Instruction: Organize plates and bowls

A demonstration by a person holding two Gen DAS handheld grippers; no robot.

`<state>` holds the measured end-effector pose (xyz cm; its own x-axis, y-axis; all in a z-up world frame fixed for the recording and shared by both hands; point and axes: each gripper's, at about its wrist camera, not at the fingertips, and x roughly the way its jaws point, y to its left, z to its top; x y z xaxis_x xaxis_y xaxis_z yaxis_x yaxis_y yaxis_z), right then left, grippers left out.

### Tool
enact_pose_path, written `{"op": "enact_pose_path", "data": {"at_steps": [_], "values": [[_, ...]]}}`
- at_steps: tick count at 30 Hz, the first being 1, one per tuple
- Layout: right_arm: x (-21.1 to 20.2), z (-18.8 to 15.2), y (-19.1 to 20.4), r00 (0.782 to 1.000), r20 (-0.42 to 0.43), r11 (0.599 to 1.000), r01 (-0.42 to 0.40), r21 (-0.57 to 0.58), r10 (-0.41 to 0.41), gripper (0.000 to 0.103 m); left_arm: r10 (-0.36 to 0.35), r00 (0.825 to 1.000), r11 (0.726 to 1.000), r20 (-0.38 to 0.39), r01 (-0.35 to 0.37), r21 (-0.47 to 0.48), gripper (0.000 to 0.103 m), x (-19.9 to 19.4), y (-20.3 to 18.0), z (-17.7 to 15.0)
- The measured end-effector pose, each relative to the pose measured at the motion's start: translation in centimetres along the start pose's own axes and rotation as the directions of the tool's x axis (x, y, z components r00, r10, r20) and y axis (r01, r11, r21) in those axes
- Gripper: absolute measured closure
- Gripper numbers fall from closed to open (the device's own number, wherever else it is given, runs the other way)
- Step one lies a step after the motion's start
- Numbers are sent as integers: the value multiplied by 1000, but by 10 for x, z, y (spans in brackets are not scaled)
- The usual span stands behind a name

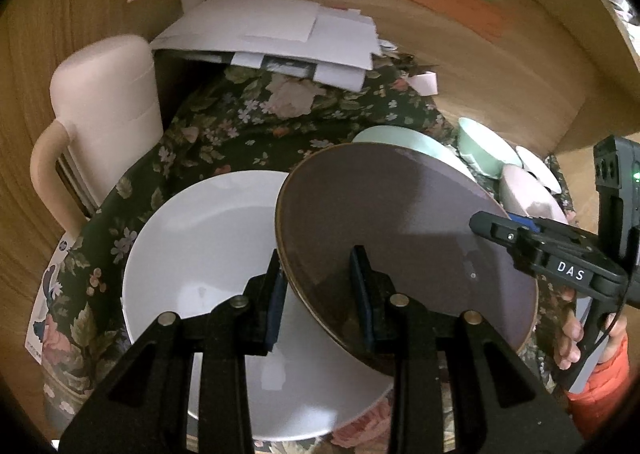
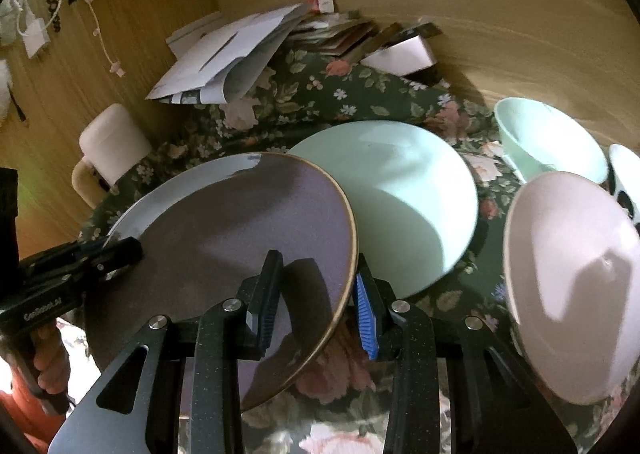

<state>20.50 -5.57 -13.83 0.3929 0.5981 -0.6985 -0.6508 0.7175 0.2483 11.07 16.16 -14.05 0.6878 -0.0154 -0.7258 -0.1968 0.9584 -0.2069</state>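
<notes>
A brown-grey plate with a thin gold rim (image 1: pixel 400 222) (image 2: pixel 240 234) hangs tilted over a white plate (image 1: pixel 200 254) (image 2: pixel 160 194) that lies on the floral cloth. My left gripper (image 1: pixel 318 258) is shut on the brown plate's near-left rim, one pad under it and one on top. My right gripper (image 2: pixel 318 260) is shut on the opposite rim, and it shows in the left wrist view at the plate's right edge (image 1: pixel 492 228). In the right wrist view the left gripper (image 2: pixel 124 250) shows at the plate's left edge. A person's hand holds each tool.
A mint plate (image 2: pixel 400 206) (image 1: pixel 400 136) lies behind the brown one. A mint bowl (image 2: pixel 552 142), a pink bowl (image 2: pixel 572 286) and a small white dish (image 2: pixel 626 170) stand to the right. A white pitcher (image 1: pixel 108 106) is at the left, a heap of papers (image 1: pixel 280 34) against the wooden wall.
</notes>
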Motion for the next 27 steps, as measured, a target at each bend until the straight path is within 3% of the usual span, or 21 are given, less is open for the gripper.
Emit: {"op": "enact_pose_path", "data": {"at_steps": [27], "values": [[-92,-59,-11,990,121,996,60,73,-69,72,-87,995,990,48,81,114,72,-47,-63,-32]]}}
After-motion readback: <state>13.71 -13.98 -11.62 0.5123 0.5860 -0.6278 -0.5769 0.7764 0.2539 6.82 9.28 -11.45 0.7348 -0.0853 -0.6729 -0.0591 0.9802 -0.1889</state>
